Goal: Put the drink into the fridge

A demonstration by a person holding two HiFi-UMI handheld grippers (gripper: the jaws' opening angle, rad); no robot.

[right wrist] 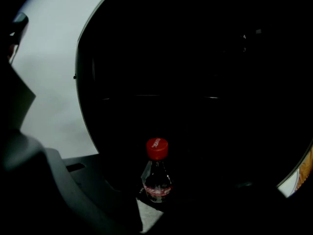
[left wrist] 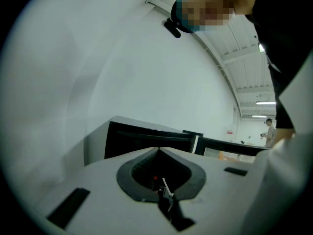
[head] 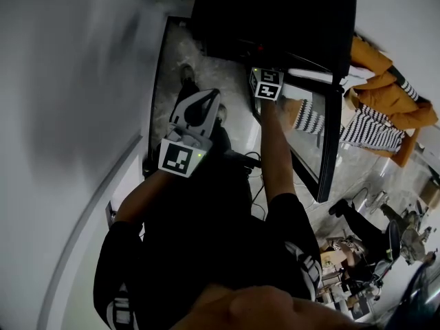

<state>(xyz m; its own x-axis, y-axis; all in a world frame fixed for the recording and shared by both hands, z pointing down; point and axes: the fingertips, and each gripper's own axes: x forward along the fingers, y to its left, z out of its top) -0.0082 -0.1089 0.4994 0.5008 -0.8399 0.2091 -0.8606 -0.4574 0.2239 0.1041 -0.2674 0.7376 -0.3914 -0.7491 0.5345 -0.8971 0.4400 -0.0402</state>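
A cola bottle [right wrist: 156,176] with a red cap [right wrist: 157,148] stands upright between the jaws of my right gripper [right wrist: 157,199], which is shut on it, inside the dark fridge [right wrist: 195,82]. Its lower part is hidden by the jaws. In the head view only that gripper's marker cube [head: 267,83] shows at the mouth of the black fridge [head: 275,12]; the jaws and bottle are hidden inside. The glass fridge door [head: 323,143] stands swung open to the right. My left gripper [head: 210,95] hangs shut and empty, left of the fridge, and its closed tips [left wrist: 159,150] point at the fridge [left wrist: 146,141].
A white wall [head: 62,102] runs along the left. Orange and striped clothing [head: 385,102] lies to the right of the open door. Cluttered equipment [head: 399,232] sits at the lower right. A person [left wrist: 268,129] stands far off in the hall.
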